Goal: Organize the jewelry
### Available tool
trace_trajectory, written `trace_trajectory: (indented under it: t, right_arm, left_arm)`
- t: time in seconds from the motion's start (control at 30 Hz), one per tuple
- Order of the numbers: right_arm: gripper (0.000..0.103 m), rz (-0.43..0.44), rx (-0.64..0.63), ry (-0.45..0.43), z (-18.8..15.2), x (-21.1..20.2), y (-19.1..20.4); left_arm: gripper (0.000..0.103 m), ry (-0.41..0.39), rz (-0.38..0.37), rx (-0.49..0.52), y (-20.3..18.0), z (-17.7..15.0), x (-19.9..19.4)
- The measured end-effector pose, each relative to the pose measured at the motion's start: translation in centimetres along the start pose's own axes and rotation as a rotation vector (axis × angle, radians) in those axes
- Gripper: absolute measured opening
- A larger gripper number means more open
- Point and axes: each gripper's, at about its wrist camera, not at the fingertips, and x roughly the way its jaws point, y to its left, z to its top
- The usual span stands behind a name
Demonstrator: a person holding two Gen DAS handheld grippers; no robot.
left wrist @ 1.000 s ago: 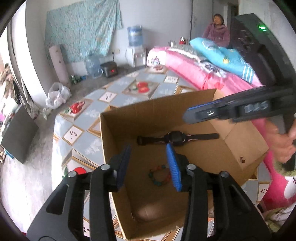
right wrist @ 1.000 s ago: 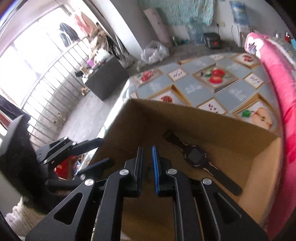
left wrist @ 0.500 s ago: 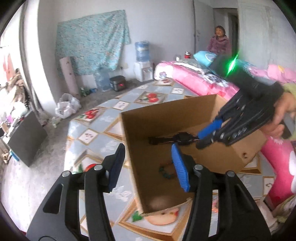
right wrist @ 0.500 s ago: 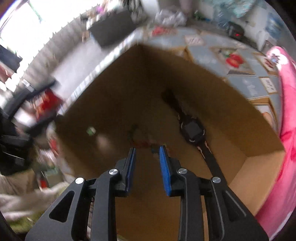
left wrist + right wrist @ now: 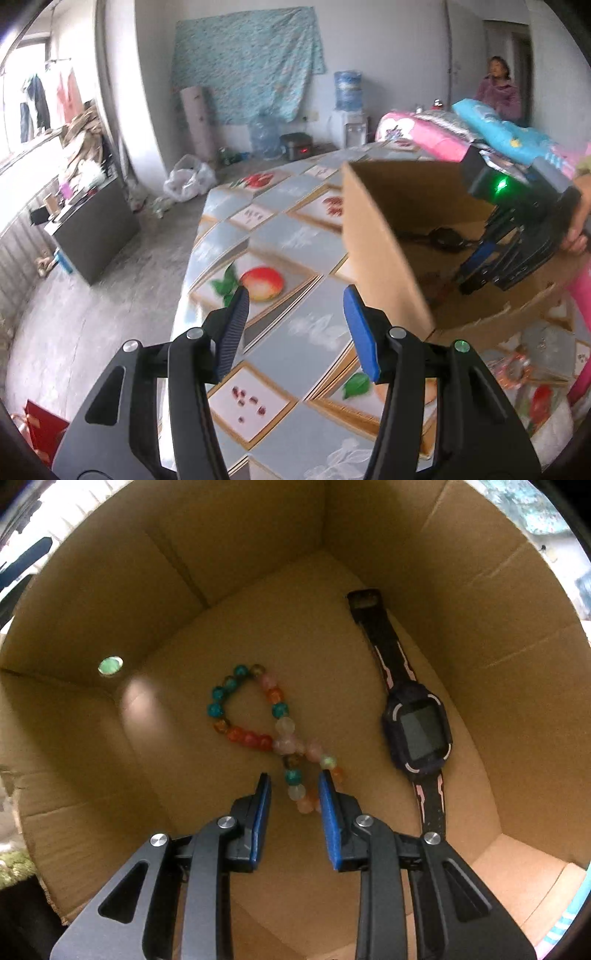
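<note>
As the right tool [image 5: 294, 781] sits parted astride the bead bracelet [image 5: 258, 731], w/ watch [image 5: 417, 734] at 3 o'clock, closing off-centre could let beads slip.

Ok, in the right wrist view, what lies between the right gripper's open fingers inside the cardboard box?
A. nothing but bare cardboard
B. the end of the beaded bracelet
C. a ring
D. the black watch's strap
B: the right gripper straddles the near end of the beaded bracelet, pads not yet pressing; the watch lies apart, to the right.
</note>
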Motion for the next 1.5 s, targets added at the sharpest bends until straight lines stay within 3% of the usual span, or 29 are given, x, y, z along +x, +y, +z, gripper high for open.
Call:
trace_trajectory:
  t: [0.07,0.1,0.2,0.43,0.5,0.57,0.67,0.83,0.97,1.17,1.33,1.5]
  right_arm:
    - [0.024,-0.017,-0.020,-0.020,-0.1,-0.1,0.4]
    - [0.013,-0.025,-0.026,-0.030,-0.2,-0.2,0.5]
    - [0.010,-0.042,-0.013,-0.053,-0.7,-0.9,0.8]
    - [0.010,0.279,0.117,-0.217,-0.2,-7.8,-0.5]
    - [0.010,0.405,0.129,-0.258,0.3,-9.4,-0.7]
    - [0.010,0.465,0.116,-0.294,0.7,-10.2,-0.5]
    - [0.010,0.402,0.113,-0.278,1.5,-9.2,-1.1]
    - [0.010,0.175,0.199,-0.098,0.9,-4.0,-4.1]
    - [0.010,0.145,0.219,-0.054,0.2,-2.8,-4.7]
    - [0.010,0.165,0.191,-0.111,1.6,-4.1,-3.5]
    - [0.011,0.110,0.195,-0.124,1.6,-5.6,-3.1]
    - [0.012,0.073,0.266,-0.255,-1.6,-12.2,-3.8]
  left_arm:
    - [0.051,0.020,0.005,-0.020,0.4,-0.8,0.4]
    - [0.051,0.025,0.009,-0.026,0.6,-1.1,0.6]
    - [0.051,0.032,0.012,-0.052,0.9,-1.8,0.7]
    - [0.051,0.072,-0.010,-0.140,1.7,-3.5,2.2]
    - [0.051,0.085,-0.024,-0.155,1.6,-3.9,2.6]
    - [0.051,0.086,-0.017,-0.148,1.3,-4.4,2.8]
    - [0.051,0.088,0.007,-0.128,1.0,-4.6,2.7]
    - [0.051,0.072,-0.020,-0.136,1.0,-4.5,2.0]
    - [0.051,0.077,-0.024,-0.138,0.9,-4.7,2.4]
    - [0.051,0.081,-0.038,-0.135,0.2,-4.9,2.5]
    - [0.051,0.068,-0.052,-0.145,-0.3,-5.0,1.4]
    - [0.051,0.027,-0.070,-0.118,-1.2,-5.0,-0.7]
